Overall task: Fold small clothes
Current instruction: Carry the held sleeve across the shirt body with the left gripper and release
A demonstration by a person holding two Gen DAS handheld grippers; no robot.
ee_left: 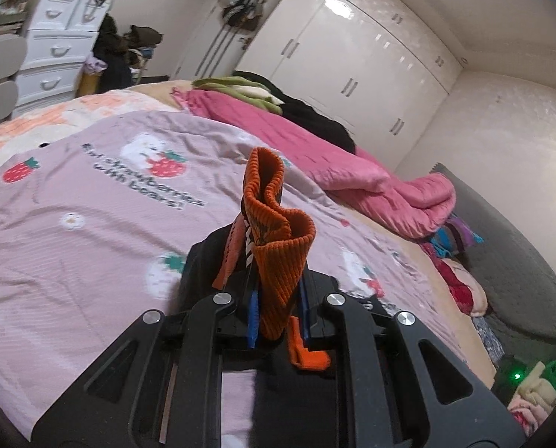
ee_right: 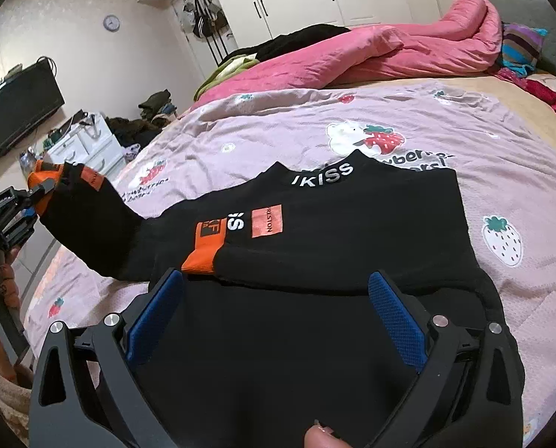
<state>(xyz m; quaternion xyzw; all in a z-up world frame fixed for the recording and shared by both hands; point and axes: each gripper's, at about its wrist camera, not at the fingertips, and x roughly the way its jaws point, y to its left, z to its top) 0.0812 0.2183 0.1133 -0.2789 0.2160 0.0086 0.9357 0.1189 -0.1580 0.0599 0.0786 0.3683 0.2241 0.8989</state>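
Left claw (ee_left: 278, 313) clamps orange cuff (ee_left: 278, 224); right claw (ee_right: 278, 321) gapes over black top (ee_right: 352, 224).

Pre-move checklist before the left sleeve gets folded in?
1. Left gripper shut on orange cuff: ok.
2. Sleeve lifted off the sheet: ok.
3. Right gripper open, over the top's body: ok.
4. Other sleeve's cuff already lying on the body: ok.
5. Body flat: not ok, ridge near the right gripper.
6. Hem aligned: cannot tell, hidden.
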